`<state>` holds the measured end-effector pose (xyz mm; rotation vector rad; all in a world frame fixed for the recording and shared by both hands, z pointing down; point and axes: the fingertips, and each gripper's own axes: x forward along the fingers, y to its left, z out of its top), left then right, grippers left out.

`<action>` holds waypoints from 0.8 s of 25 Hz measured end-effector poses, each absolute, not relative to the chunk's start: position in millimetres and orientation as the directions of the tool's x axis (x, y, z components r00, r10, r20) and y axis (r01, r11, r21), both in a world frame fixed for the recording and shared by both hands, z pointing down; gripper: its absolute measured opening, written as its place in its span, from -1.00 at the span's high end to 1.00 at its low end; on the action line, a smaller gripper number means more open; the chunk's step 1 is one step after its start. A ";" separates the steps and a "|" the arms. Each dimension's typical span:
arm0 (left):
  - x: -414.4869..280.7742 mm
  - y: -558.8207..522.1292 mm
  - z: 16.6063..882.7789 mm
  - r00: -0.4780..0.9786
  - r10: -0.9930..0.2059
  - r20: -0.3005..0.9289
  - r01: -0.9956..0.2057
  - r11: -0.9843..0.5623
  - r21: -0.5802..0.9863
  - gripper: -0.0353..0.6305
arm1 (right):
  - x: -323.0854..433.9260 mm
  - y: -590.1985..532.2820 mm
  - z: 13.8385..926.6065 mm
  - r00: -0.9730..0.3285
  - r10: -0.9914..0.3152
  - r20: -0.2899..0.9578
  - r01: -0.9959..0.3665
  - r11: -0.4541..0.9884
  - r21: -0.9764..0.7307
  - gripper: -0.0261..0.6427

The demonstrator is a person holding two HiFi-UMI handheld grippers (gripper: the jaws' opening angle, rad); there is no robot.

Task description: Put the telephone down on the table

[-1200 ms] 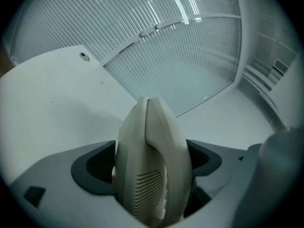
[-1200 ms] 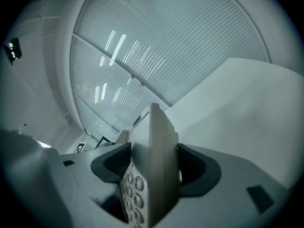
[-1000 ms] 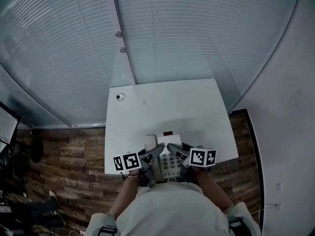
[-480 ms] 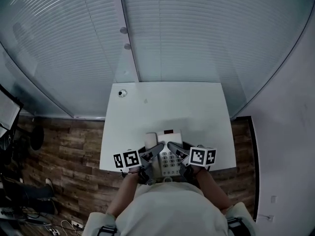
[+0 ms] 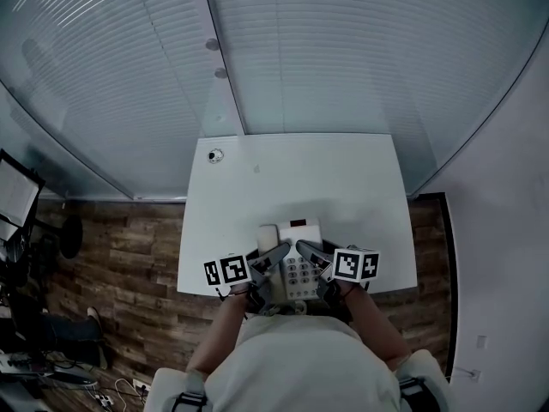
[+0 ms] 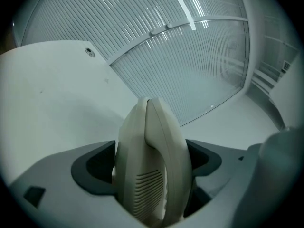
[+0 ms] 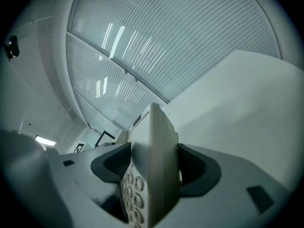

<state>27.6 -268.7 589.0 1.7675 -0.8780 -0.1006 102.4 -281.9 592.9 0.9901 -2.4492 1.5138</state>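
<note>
Telephone (image 5: 294,260), risk 1: the unit is judged to lie over the near edge of the desk (image 5: 343,187). If it is released there, part of the base may be left unsupported and the unit may tip toward the person.
Telephone, risk 2: the unit is carried only by two side clamps. If one clamp is released before the other, or if the two are lowered unevenly, a tilt or a drop onto one corner is to be expected.
Telephone, risk 3: the handset (image 5: 268,234) is seated on the left side, where the left clamp is applied. A tilt or a jolt on landing may unseat it from the cradle.
Telephone, appearance: a cream-white desk model. A keypad of round buttons (image 7: 132,189) is seen on the top face, a small dark window near the far end, and a slotted grille (image 6: 146,189) on the left side.
Telephone, position: over the near middle part of the desk, close to the person. Contact between base and desk cannot be confirmed from any view.
Left hand-held gripper (image 5: 269,261): clamped on the left edge of the telephone, which fills the space between the jaws.
Right hand-held gripper (image 5: 312,259): clamped on the right edge, beside the keypad, the jaws pressed against both faces.
Desk: white, with bare surface beyond the telephone and a round cable grommet (image 5: 215,155) near the far left corner, well apart from the telephone.
Surroundings: window blinds (image 5: 343,58) behind the desk; wooden floor (image 5: 129,247) to the left.
</note>
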 end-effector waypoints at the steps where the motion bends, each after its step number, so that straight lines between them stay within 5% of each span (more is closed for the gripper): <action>1: 27.2 -270.7 592.3 0.723 -0.598 0.345 -0.506 -0.118 0.855 -0.39 | 102.0 -283.8 596.1 -0.783 -0.474 0.403 -0.572 0.293 -0.767 -0.02; 20: 25.1 -319.4 628.5 0.757 -0.547 0.357 -0.485 -0.104 0.868 -0.39 | 99.6 -328.6 631.3 -0.755 -0.489 0.437 -0.596 0.233 -0.769 -0.02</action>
